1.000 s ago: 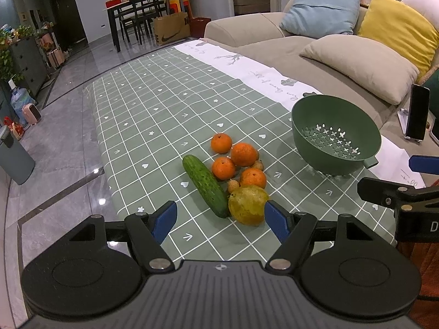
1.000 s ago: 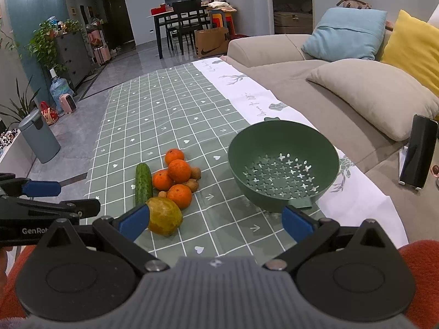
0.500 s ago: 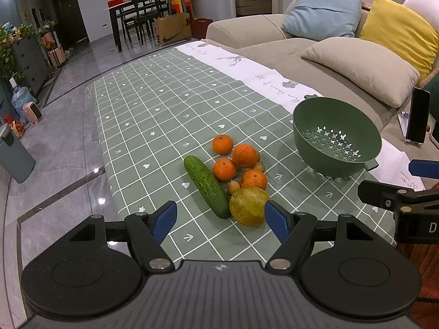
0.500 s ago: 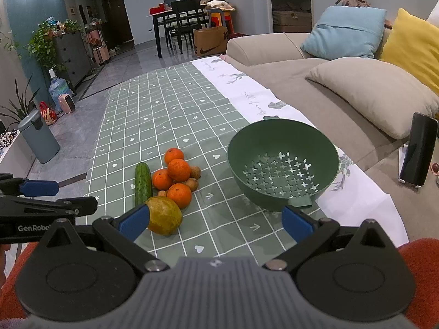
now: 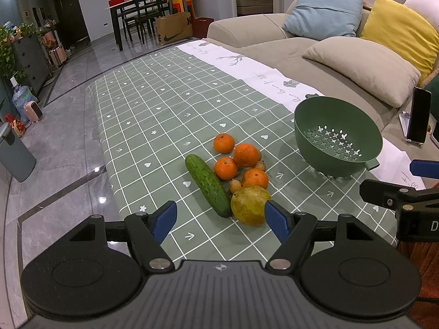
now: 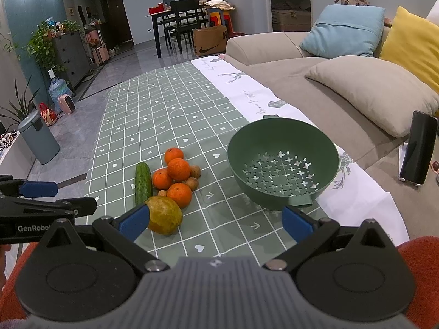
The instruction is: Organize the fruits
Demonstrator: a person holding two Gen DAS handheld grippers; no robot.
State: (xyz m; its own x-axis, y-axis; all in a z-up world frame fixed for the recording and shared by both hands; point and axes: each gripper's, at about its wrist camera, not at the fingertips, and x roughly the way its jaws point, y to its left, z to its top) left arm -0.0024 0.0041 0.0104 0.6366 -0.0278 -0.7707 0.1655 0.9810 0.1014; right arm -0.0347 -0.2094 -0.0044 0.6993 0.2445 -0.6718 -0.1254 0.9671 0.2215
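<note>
A pile of fruit lies on the green checked tablecloth (image 5: 153, 126): several oranges (image 5: 246, 155), a yellow-green pear (image 5: 249, 205), a few small brown fruits (image 5: 235, 186) and a cucumber (image 5: 207, 185). An empty green colander (image 5: 338, 136) stands to the right of the pile. My left gripper (image 5: 221, 222) is open, held just short of the pear and the cucumber's near end. In the right wrist view the pear (image 6: 164, 214), the oranges (image 6: 179, 168), the cucumber (image 6: 143, 183) and the colander (image 6: 282, 162) all show. My right gripper (image 6: 215, 223) is open above the cloth between pear and colander.
A beige sofa (image 5: 315, 63) with cushions runs along the table's right side. A phone on a stand (image 6: 417, 148) sits at the right. The table's left edge drops to a grey tiled floor with a bin (image 6: 38, 137). Dining chairs stand far back.
Both grippers have shifted only slightly, with the fruit and colander sitting marginally differently in view. Nothing was taken hold of or moved.
</note>
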